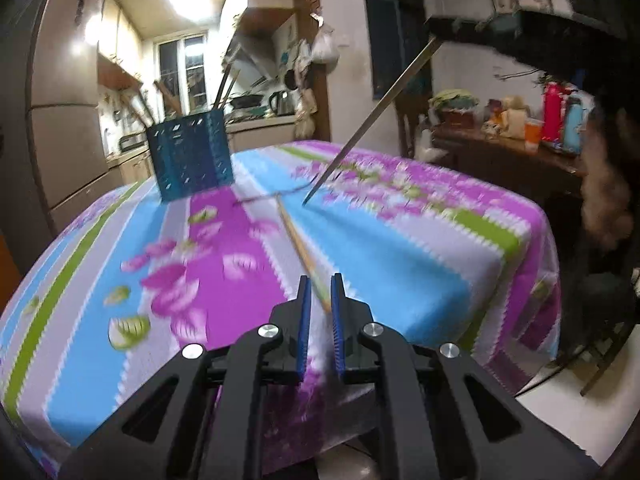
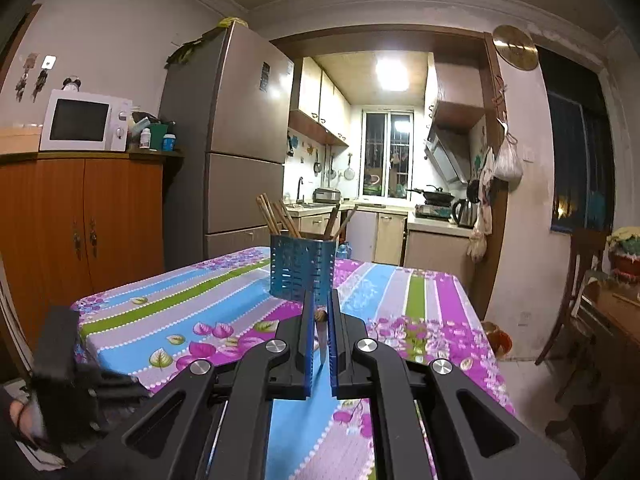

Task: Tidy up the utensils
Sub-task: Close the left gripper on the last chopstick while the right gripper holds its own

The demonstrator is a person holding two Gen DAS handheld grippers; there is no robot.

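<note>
A blue perforated utensil holder point(image 1: 190, 160) point(image 2: 302, 272) stands on the table with several wooden chopsticks upright in it. My left gripper point(image 1: 320, 280) is shut on a wooden chopstick point(image 1: 298, 244), which points ahead over the cloth towards the holder. My right gripper point(image 1: 434, 32) hangs high at the right, shut on a metal chopstick point(image 1: 372, 120) that slants down, its tip just above the cloth. In the right wrist view that gripper point(image 2: 321, 308) faces the holder with the metal chopstick point(image 2: 322, 346) between its pads. The left gripper's black body point(image 2: 60, 360) shows at the lower left.
The table wears a striped floral cloth point(image 1: 420, 248) point(image 2: 192, 304). A side table with flasks and cups point(image 1: 556, 120) and a wooden chair point(image 2: 580, 280) stand to the right. A fridge point(image 2: 240, 140) and a cabinet with a microwave point(image 2: 84, 120) lie behind the table.
</note>
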